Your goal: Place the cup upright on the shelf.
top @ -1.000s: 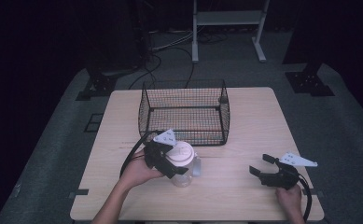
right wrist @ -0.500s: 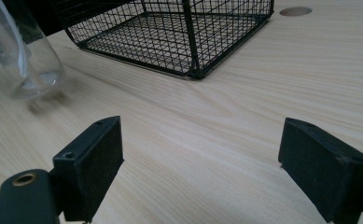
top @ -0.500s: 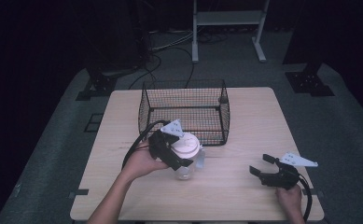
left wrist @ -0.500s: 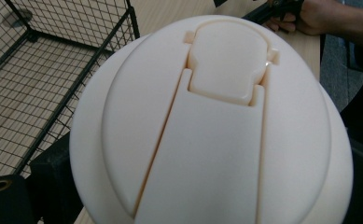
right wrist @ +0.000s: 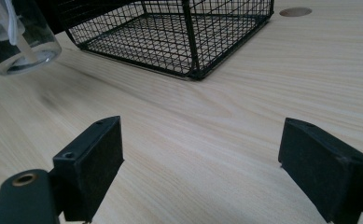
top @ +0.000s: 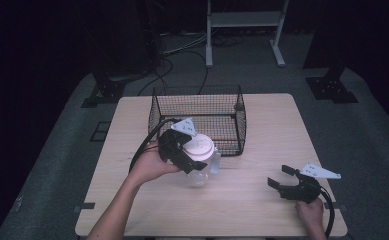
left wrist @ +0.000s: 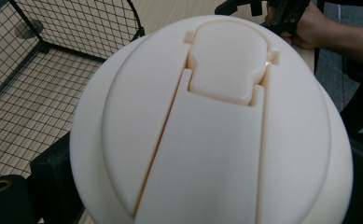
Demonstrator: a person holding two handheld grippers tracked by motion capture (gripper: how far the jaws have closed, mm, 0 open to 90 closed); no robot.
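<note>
So nearest the person's edge of the worktop [top: 262, 210], the right tool [top: 282, 181] sat low by the front right corner with its jaws spread wide and nothing between them, just bare wood showing in the gap in the right gripper view. Plenty of free worktop around it, both toward the right edge and forward toward the basket. A bit further in and to the left, the left tool [top: 189, 161] was clenched on the cup [top: 200, 160], a clear plastic one with a cream flip-top lid [left wrist: 216, 121]. The cup was lifted off the wood and tilted, and in the right gripper view you could see its clear bottom [right wrist: 23, 46] hanging above the worktop with a shadow under it. It was just in front of the wire basket [top: 198, 119], right by the front wall, the lid about level with the rim, not inside. In the left gripper view the lid took up most of the frame, with the basket's mesh floor and wall [left wrist: 39, 84] just behind it on the left. The basket sat around the middle of the worktop toward the far edge, open on top, with bare strips of wood on both sides and a narrow one behind. Past the far edge was dark floor with cables [top: 174, 55] and a white frame stand [top: 244, 22].
</note>
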